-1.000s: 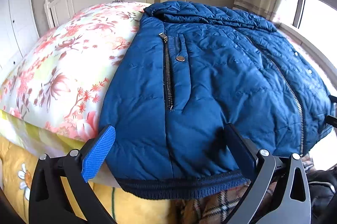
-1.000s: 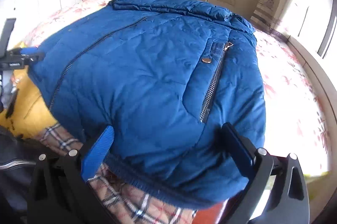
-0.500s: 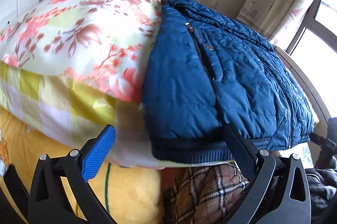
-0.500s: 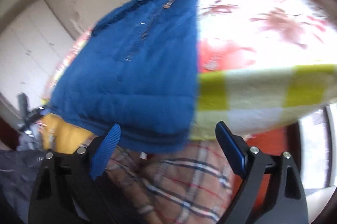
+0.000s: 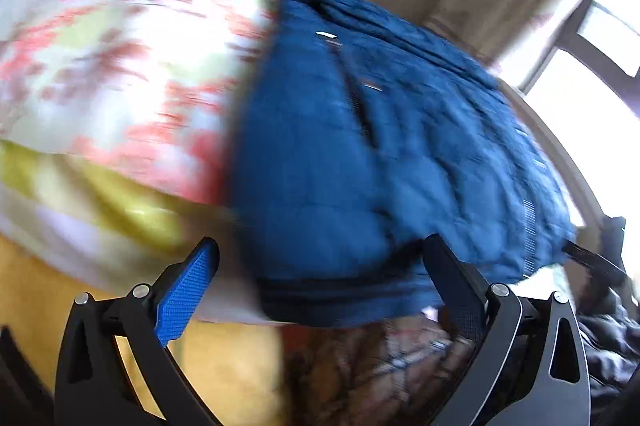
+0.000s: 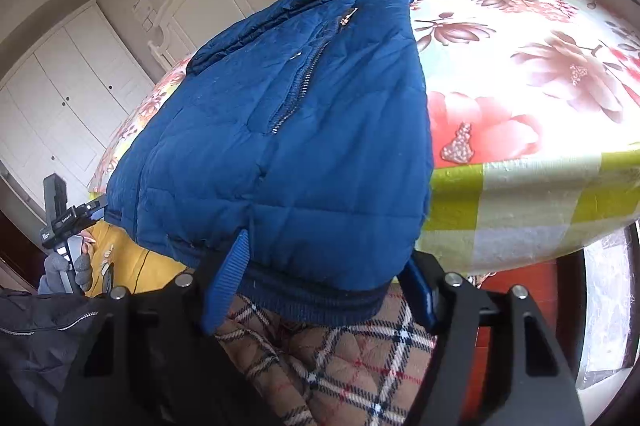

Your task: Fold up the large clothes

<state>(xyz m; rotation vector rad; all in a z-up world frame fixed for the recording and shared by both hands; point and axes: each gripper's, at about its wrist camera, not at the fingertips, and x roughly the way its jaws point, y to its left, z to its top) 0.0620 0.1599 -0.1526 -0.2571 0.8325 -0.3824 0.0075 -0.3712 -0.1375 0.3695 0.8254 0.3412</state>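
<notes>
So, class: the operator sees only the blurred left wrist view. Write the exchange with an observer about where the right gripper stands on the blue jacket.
Operator: Where is the right gripper?
Observer: The right gripper straddles the ribbed hem of the blue jacket. Its jaws have just been closing, and I cannot tell whether the pads press.
Operator: What holds the left gripper?
Observer: A grey-gloved hand holds the left gripper at the far hem corner.
</notes>
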